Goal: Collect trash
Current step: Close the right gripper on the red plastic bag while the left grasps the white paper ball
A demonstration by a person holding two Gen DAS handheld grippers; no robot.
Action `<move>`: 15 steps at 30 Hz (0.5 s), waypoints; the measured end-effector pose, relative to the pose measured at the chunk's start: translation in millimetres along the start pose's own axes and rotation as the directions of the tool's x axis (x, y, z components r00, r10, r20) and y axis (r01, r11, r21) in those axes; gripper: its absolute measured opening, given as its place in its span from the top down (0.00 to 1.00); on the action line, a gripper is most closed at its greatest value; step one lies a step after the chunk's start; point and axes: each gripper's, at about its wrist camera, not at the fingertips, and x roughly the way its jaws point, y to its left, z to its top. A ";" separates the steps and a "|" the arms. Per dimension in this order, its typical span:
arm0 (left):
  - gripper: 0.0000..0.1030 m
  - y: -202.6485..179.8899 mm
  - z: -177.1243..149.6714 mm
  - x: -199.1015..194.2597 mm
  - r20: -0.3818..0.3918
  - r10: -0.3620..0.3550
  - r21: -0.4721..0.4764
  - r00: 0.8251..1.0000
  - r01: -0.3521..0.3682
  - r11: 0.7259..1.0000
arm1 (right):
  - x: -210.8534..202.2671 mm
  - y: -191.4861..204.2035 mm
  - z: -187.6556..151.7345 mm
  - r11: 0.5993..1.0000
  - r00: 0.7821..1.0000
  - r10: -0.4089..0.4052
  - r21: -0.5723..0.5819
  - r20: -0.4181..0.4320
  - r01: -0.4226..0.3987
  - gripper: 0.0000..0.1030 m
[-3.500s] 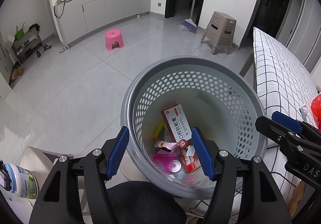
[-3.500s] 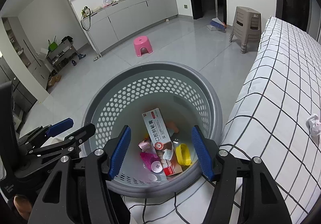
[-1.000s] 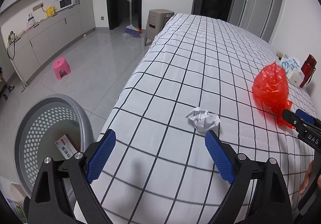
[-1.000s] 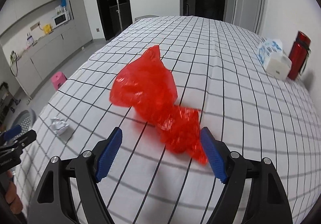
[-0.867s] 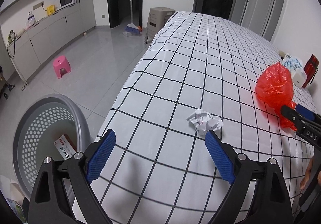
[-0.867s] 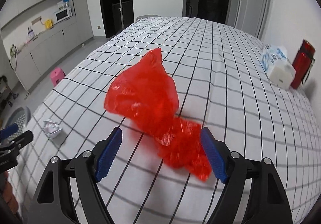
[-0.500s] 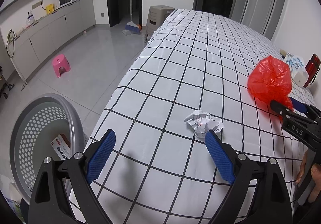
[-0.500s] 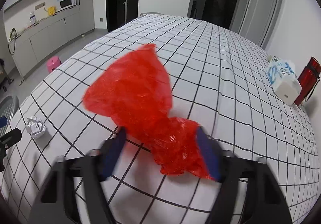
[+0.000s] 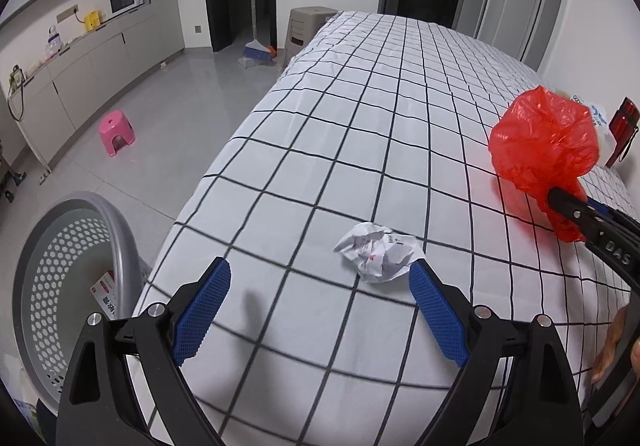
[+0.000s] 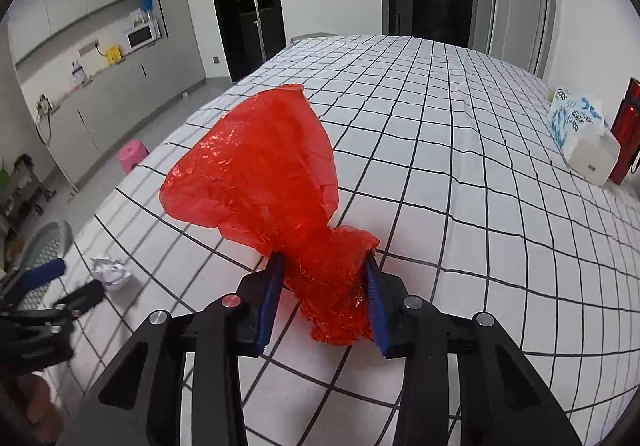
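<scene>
Now right claw [image 10: 324, 278] closing on red plastic bag [image 10: 260, 174], left claw [image 9: 320, 298] wide, crumpled paper [image 9: 378, 256] just ahead

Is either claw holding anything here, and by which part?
The right claw is closing on the red plastic bag at its bunched, narrow lower end; the pads touch it. The left claw is open and holds nothing; the crumpled paper lies just ahead.

left gripper [image 9: 320, 302] jaws wide apart over checked bed [image 9: 360, 126] | crumpled paper [image 9: 378, 256] at 1 o'clock — beside right pad | red bag [image 9: 544, 150] at 3 o'clock — in right gripper [image 9: 560, 198] | grey basket [image 9: 120, 230] at 8 o'clock
</scene>
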 end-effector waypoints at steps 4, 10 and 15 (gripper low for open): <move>0.14 -8.6 4.3 9.6 -0.011 0.009 0.015 1.000 -0.009 1.000 | -3.1 -1.4 0.6 1.000 1.000 0.013 0.013 0.006 -0.013 0.64; 0.33 -15.9 10.1 15.8 -0.023 -0.020 0.019 1.000 0.020 1.000 | -4.1 -0.8 1.1 1.000 1.000 0.018 0.018 0.007 -0.018 0.64; 0.67 -16.0 9.5 17.3 -0.033 -0.048 0.025 0.998 0.049 0.998 | -3.2 -1.9 0.7 1.000 1.000 0.018 0.020 0.006 -0.018 0.64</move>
